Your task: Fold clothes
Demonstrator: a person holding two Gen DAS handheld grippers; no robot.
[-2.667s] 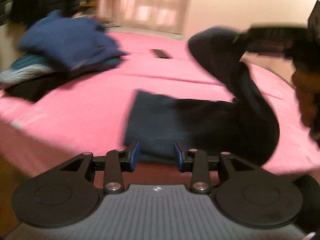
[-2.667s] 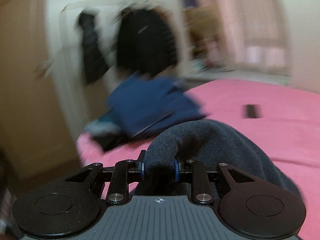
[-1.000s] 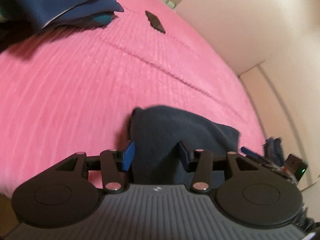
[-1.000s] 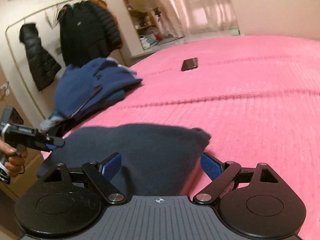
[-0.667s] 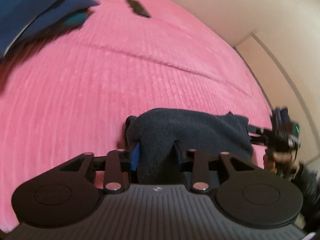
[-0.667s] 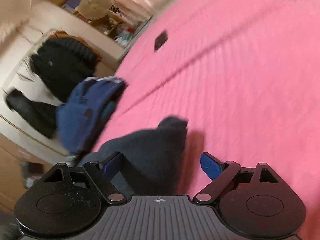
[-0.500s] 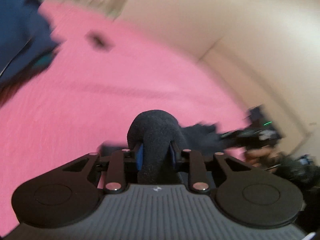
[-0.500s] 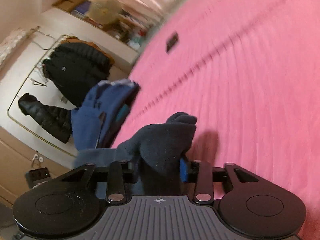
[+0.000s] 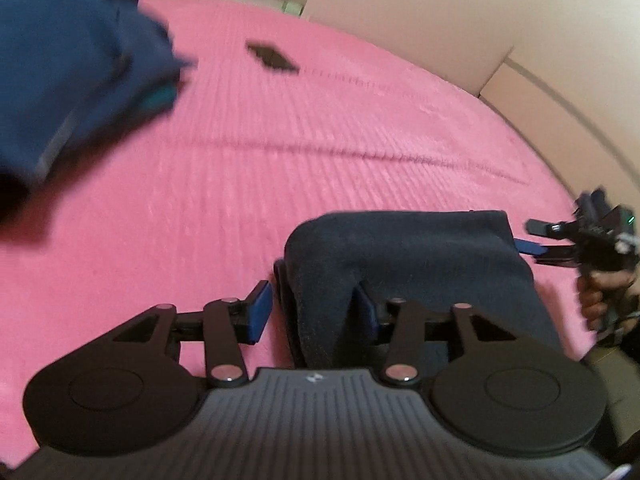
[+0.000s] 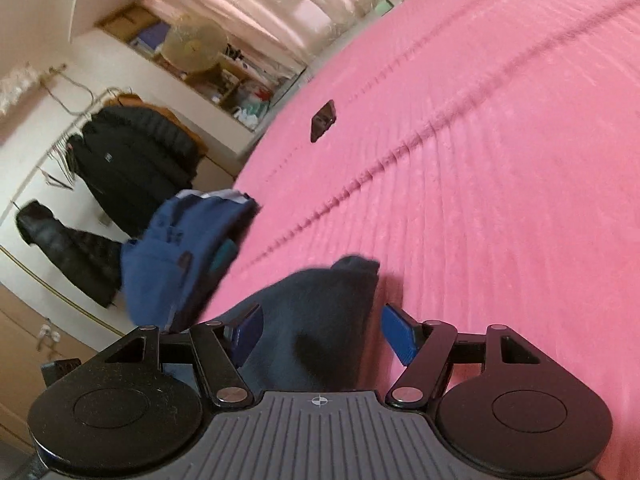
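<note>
A ribbed pink bed cover [image 10: 500,168] fills most of both views, crossed by a raised seam, with a small dark flat object [image 10: 322,120] lying well apart from the clothes; a folded dark navy garment [image 9: 404,256] lies at the near edge of the bed, and a heap of blue clothes [image 10: 180,252] sits off to its left. The left hand-held gripper [image 9: 310,310] and the right hand-held gripper [image 10: 322,330] each stand spread open around an end of the garment; behind the bed are pale walls, dark jackets [image 10: 132,160] on a rail, a fan [image 10: 192,46] and pink curtains.

Dark garment [image 10: 320,320] between spread right hand-held gripper [image 10: 322,334], pink bedspread [image 10: 500,180]
</note>
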